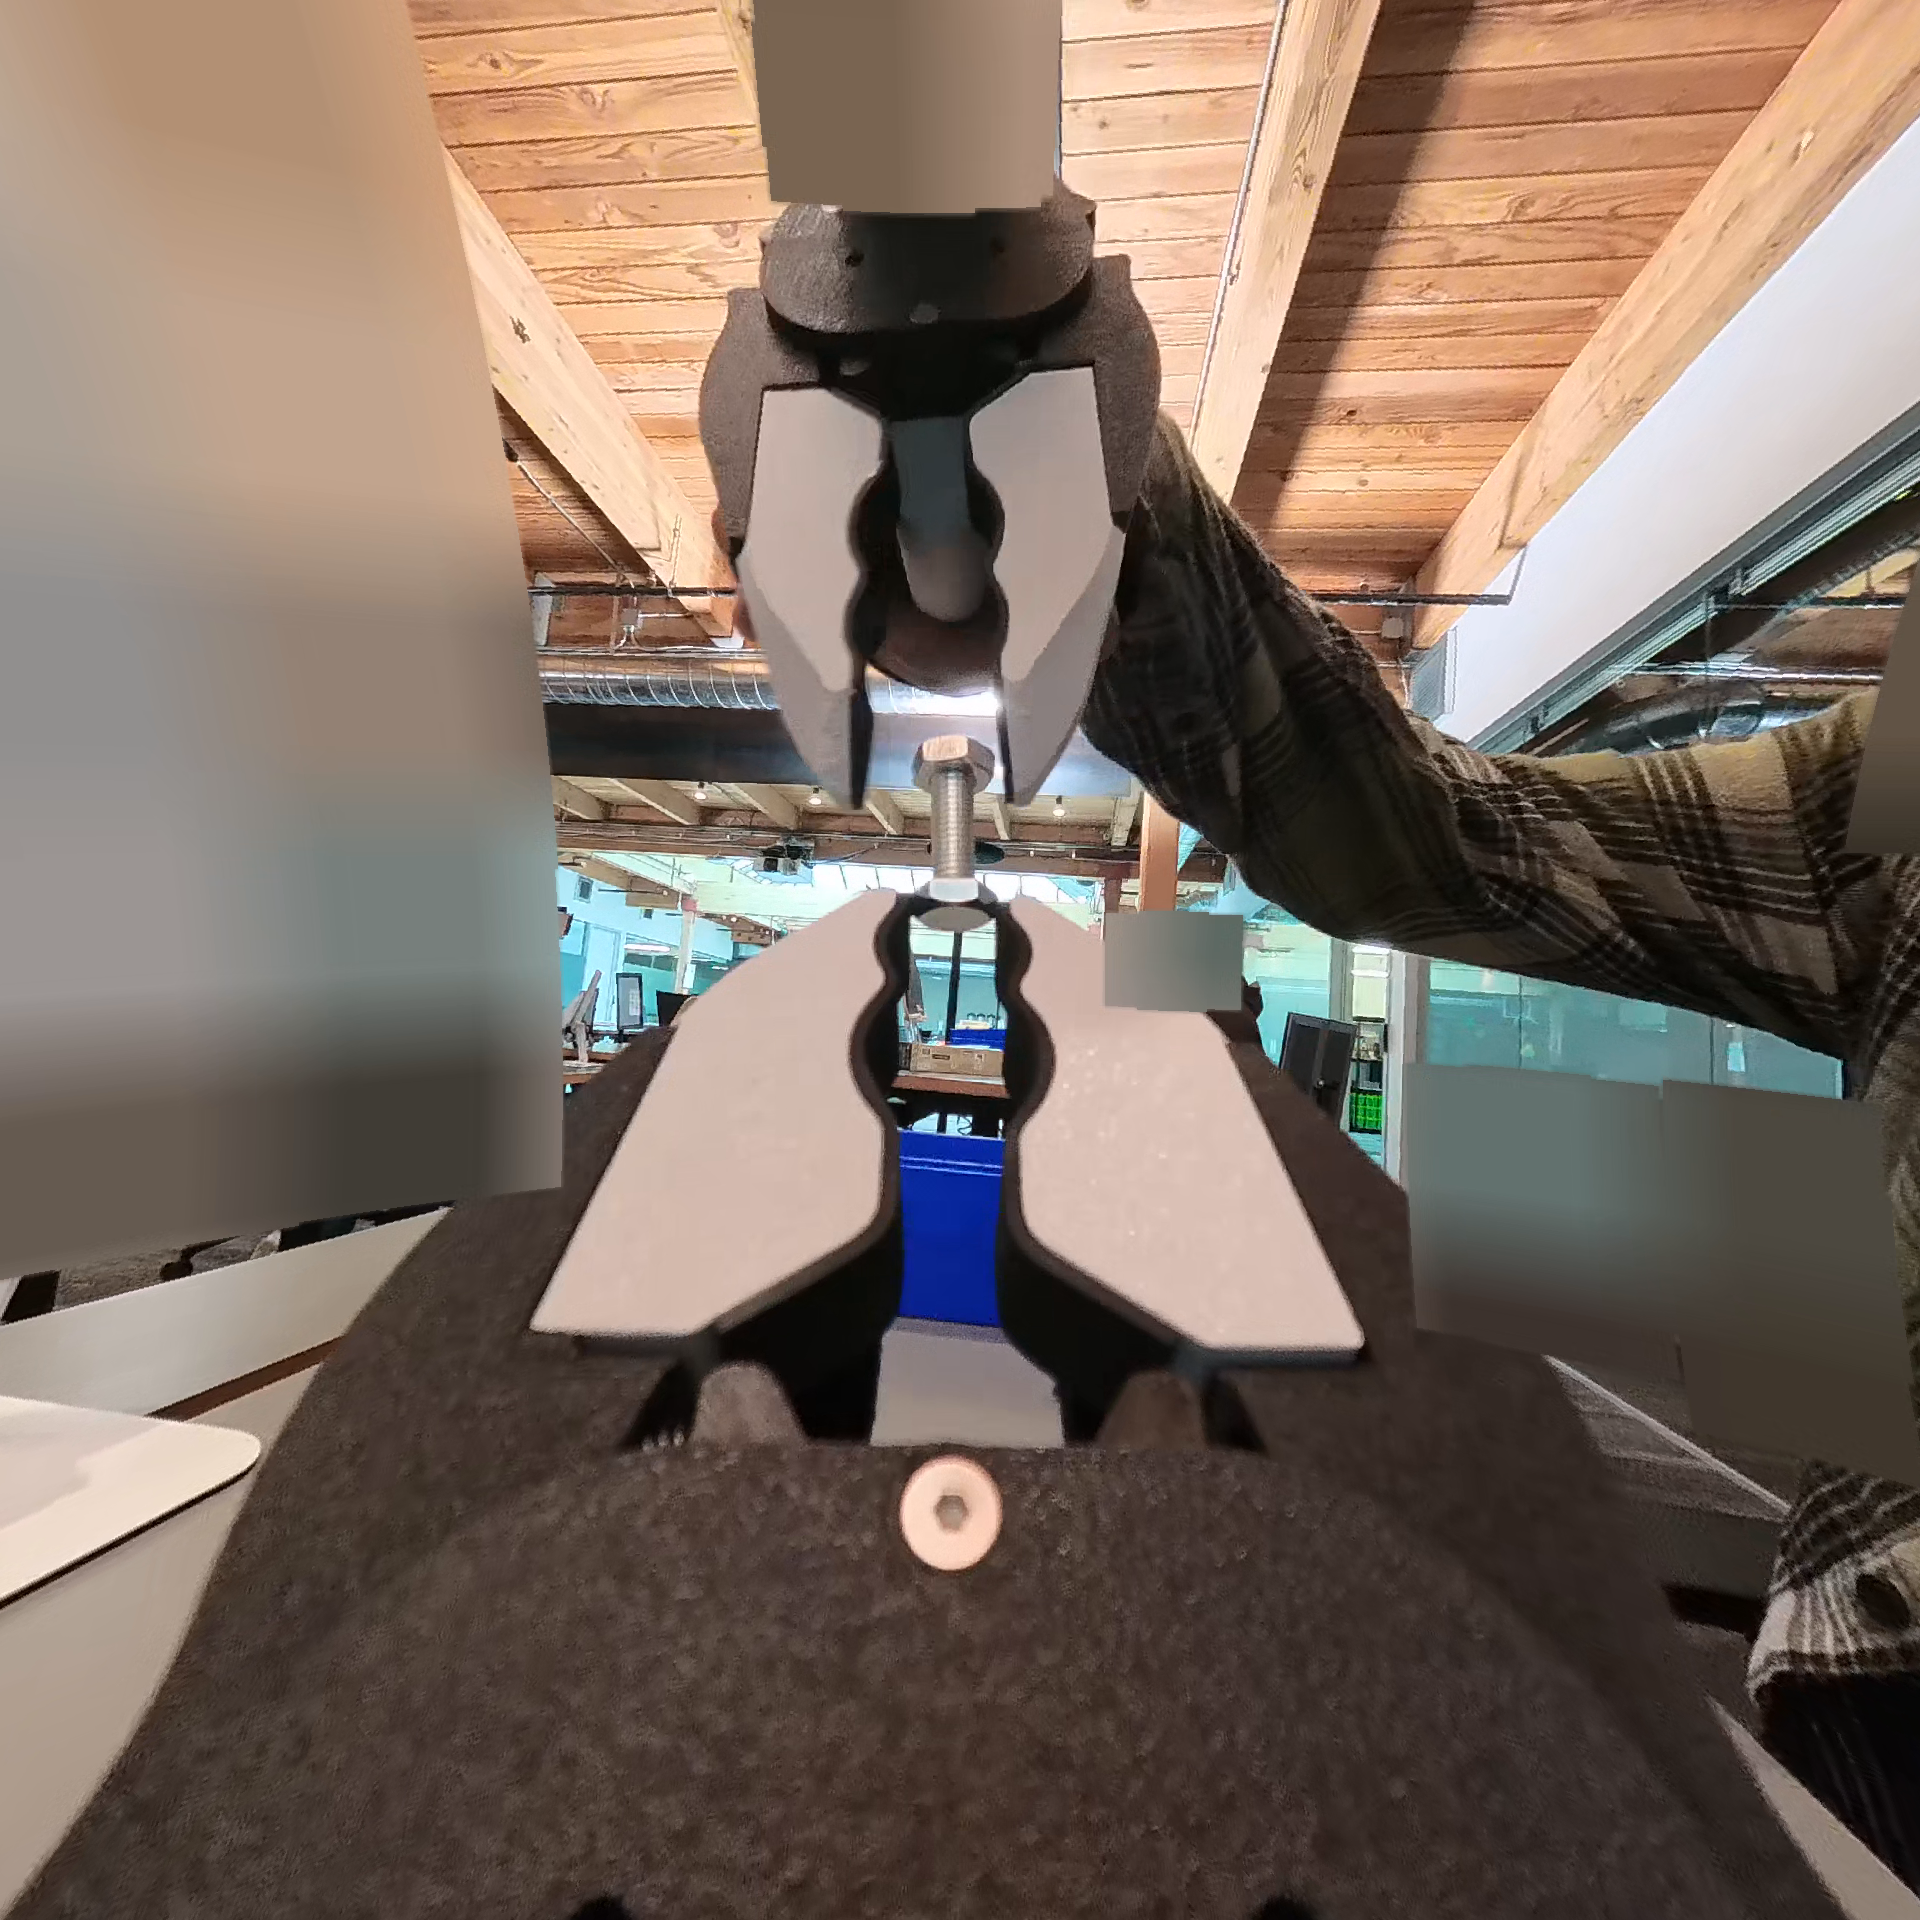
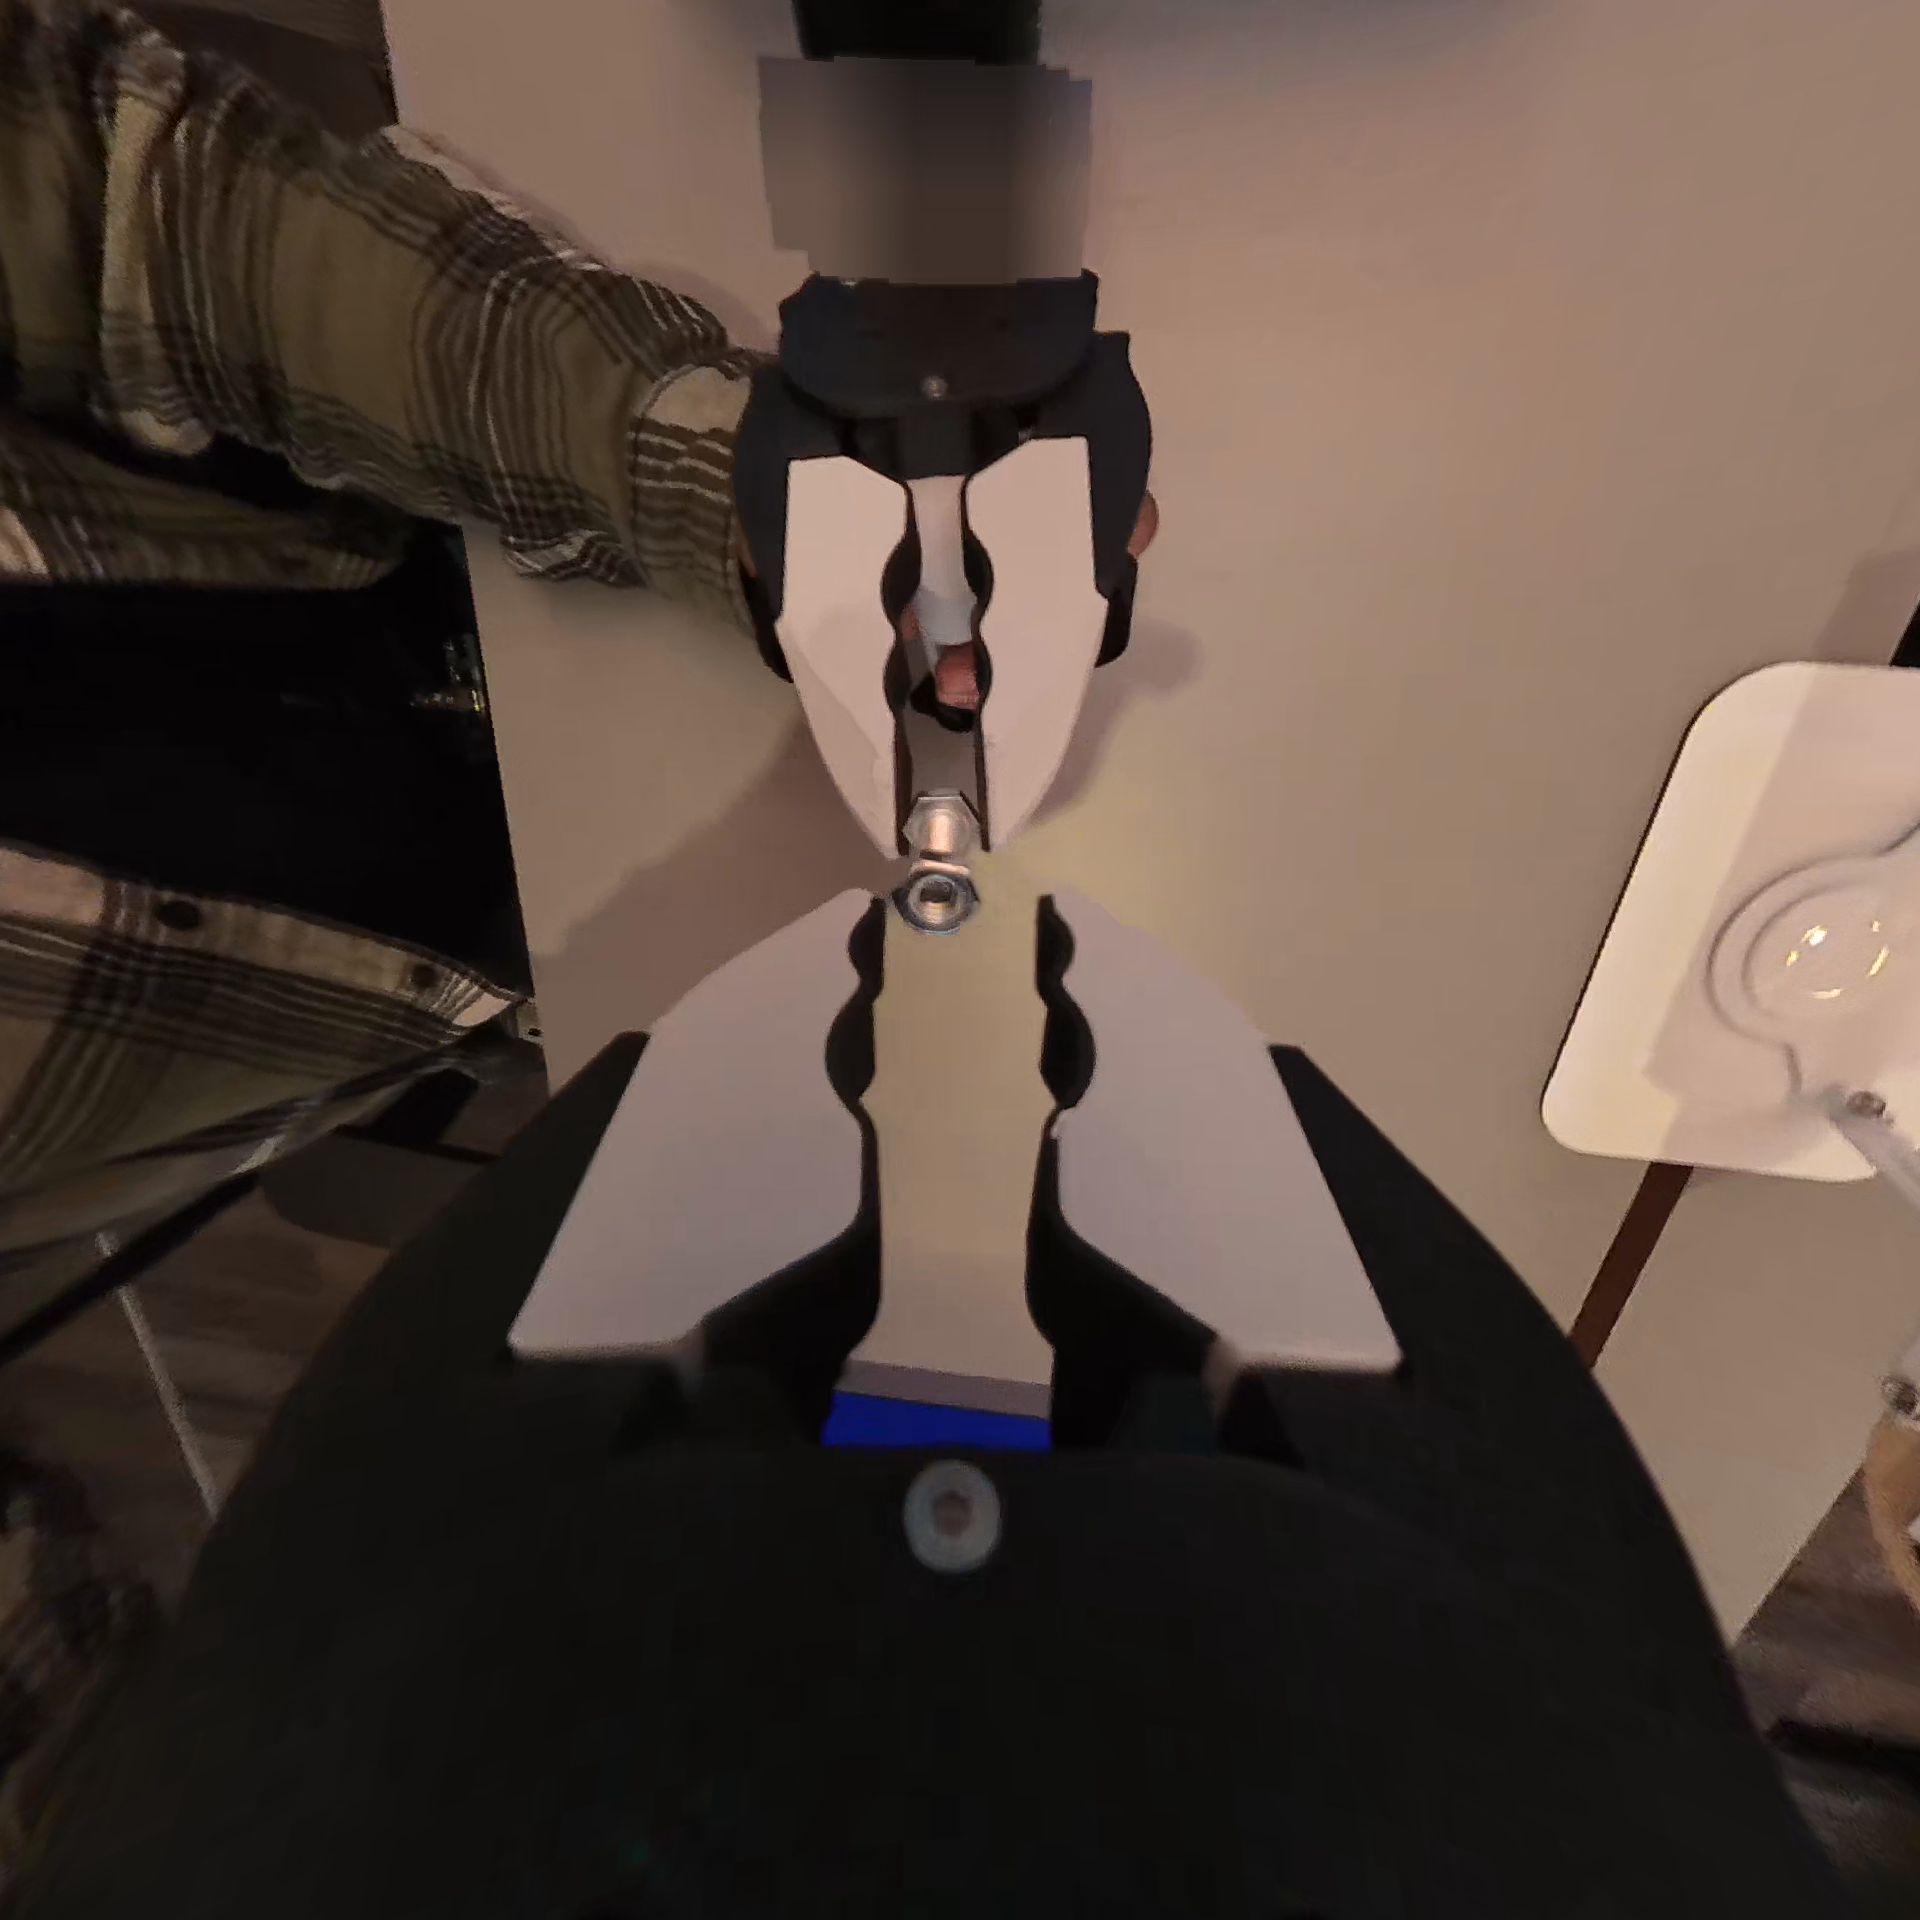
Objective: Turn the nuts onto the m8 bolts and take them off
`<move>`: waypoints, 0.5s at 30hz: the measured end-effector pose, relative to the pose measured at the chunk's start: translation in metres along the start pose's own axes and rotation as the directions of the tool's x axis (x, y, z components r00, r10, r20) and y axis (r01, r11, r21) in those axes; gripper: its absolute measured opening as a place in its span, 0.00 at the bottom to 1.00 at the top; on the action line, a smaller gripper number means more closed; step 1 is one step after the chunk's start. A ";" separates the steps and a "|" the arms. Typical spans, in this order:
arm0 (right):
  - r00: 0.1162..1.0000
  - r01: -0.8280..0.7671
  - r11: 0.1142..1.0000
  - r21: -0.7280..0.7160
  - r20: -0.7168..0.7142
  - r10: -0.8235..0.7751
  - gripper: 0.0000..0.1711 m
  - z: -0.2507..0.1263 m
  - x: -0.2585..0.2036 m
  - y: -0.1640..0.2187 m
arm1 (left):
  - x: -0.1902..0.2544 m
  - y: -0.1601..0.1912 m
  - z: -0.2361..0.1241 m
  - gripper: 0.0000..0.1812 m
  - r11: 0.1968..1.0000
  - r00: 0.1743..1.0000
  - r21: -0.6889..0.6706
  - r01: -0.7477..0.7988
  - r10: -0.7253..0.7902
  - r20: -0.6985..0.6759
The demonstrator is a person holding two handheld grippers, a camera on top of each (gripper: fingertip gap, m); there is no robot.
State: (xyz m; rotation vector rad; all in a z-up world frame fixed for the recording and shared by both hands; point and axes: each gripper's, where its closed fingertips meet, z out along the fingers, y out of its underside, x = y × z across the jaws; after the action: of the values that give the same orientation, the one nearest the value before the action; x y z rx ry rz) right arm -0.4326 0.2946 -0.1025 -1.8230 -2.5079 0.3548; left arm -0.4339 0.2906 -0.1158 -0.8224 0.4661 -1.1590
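Silver metal shows between the two grippers in the left wrist view: the bolt point(image 1: 951, 831) stands upright, its head pinched between the tips of my left gripper point(image 1: 948, 912), which is nearly closed on it. The nut point(image 1: 943, 771) sits near the top end of the thread. My right gripper point(image 1: 930, 784) comes from above with its tips spread on both sides of the nut; I cannot tell if they touch it. A plaid sleeve point(image 1: 1455, 810) reaches from the right under wooden ceiling boards point(image 1: 1403, 260).

From the right wrist view, I look down the bolt point(image 2: 938, 831). The nut point(image 2: 936, 902) lies between the parted tips of my right gripper point(image 2: 961, 909), close to the left tip. My left gripper point(image 2: 938, 821) below grips the bolt head over a pale tabletop point(image 2: 1403, 416). A white lamp base point(image 2: 1756, 935) stands at the right.
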 end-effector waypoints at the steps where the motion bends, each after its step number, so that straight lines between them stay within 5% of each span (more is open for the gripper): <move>1: 1.000 -0.027 1.000 -0.002 0.000 0.027 0.21 0.000 0.001 0.001 | 0.000 0.000 0.000 0.08 1.000 1.000 0.002 0.006 -0.006 -0.005; 5: 1.000 0.001 0.999 0.049 -0.021 0.000 0.27 -0.013 0.004 -0.001 | 0.002 -0.001 0.000 0.08 1.000 0.999 0.009 0.024 -0.023 -0.025; 9: 0.934 0.352 0.930 0.110 -0.110 -0.341 0.34 -0.018 0.002 -0.003 | 0.006 0.002 0.002 0.08 0.999 0.997 0.002 0.045 -0.045 -0.062; 15: 0.837 0.548 0.827 0.124 -0.103 -0.538 0.21 -0.007 -0.012 -0.006 | 0.012 0.004 0.004 0.08 0.996 0.989 -0.006 0.089 -0.089 -0.120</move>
State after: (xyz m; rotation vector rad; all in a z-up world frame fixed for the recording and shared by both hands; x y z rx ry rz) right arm -0.4333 0.2833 -0.0932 -0.9768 -2.7166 0.4315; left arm -0.4247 0.2814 -0.1150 -0.7832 0.5332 -1.2963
